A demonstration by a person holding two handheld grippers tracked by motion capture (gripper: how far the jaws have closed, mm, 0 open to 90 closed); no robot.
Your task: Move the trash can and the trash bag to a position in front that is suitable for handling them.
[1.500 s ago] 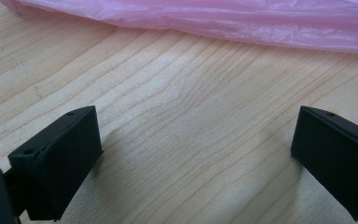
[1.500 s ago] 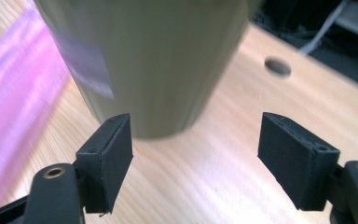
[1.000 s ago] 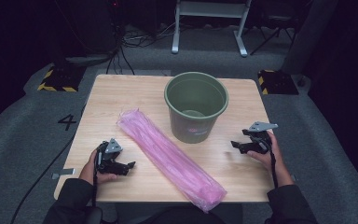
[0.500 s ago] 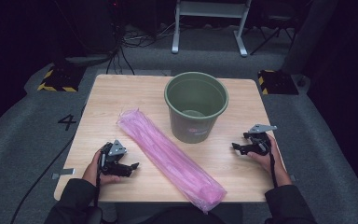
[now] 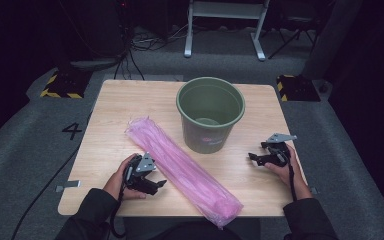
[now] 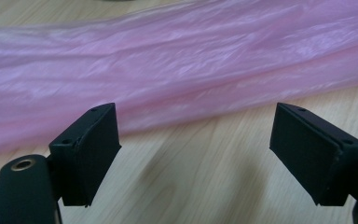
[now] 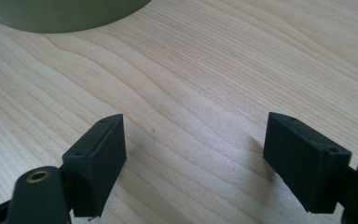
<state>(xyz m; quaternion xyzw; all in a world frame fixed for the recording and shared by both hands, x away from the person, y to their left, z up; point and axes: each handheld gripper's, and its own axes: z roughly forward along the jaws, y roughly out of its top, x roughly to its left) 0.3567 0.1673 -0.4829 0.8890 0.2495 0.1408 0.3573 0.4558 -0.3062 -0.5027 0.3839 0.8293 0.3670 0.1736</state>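
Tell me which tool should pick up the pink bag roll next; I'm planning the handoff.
Left, probably. The left tool sits right beside the pink bag roll, jaws open and pointed at it, wood still between them. The right tool lies across the table, facing the green bucket.

You see a table of pale wood with wavy grain lines, smooth and not shiny. The pink bag roll is thin plastic, wrinkly and a bit shiny. The green bucket looks like dull, smooth plastic. Your black jaws look like matt plastic. The floor is rough grey carpet.
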